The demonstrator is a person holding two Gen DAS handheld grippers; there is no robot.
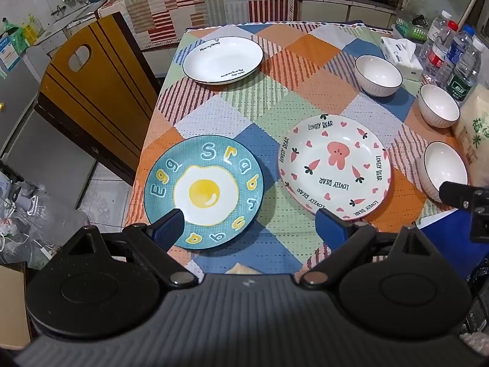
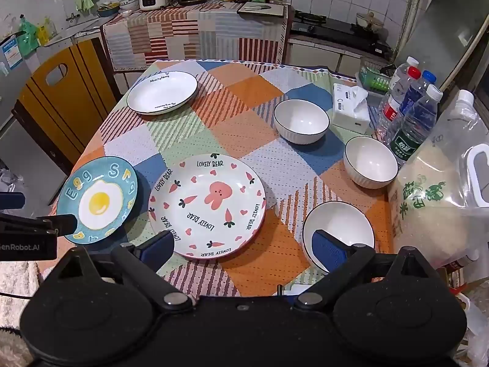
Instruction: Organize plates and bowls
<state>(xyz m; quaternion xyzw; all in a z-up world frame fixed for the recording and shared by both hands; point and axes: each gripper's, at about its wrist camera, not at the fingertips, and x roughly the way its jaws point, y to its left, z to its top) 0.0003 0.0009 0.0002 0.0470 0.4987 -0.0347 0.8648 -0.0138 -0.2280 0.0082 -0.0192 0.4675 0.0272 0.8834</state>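
Three plates lie apart on the counter [image 1: 305,46] in the left wrist view, where the left claw [image 1: 250,223] gapes wide and empty over the egg plate [image 1: 204,192]. Right wrist view: the right claw [image 2: 244,246] stands wide, empty, between the bear plate [image 2: 207,205] and the nearest bowl [image 2: 337,229]. Glazed ware looks stiff, slippery, breakable; grip at the rim.
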